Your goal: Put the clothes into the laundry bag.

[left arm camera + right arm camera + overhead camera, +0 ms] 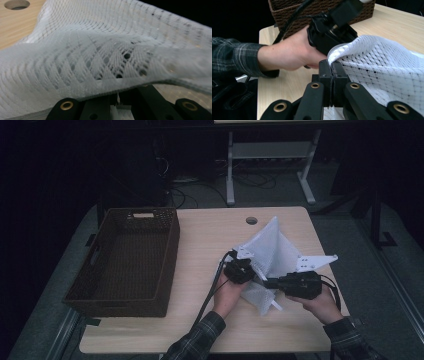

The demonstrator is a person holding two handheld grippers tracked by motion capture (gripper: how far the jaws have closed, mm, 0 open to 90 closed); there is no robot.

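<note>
A white mesh cloth [270, 252] is held up off the wooden table [210, 240], peaked like a tent. My left gripper [243, 268] is shut on the cloth's near left edge; in the left gripper view the mesh [105, 57] drapes over the closed jaws of that gripper [117, 98]. My right gripper [267, 282] is shut on the cloth's edge close beside the left one. In the right gripper view my right gripper [332, 72] pinches the mesh [382, 62] with jaws pressed together, and the left hand [287, 53] with its gripper sits just beyond.
A dark brown woven basket [127, 262] stands on the table's left half, with nothing visible inside. A round cable hole [251, 220] lies near the far edge. Behind the table are a white desk frame [270, 165] and cables on the floor.
</note>
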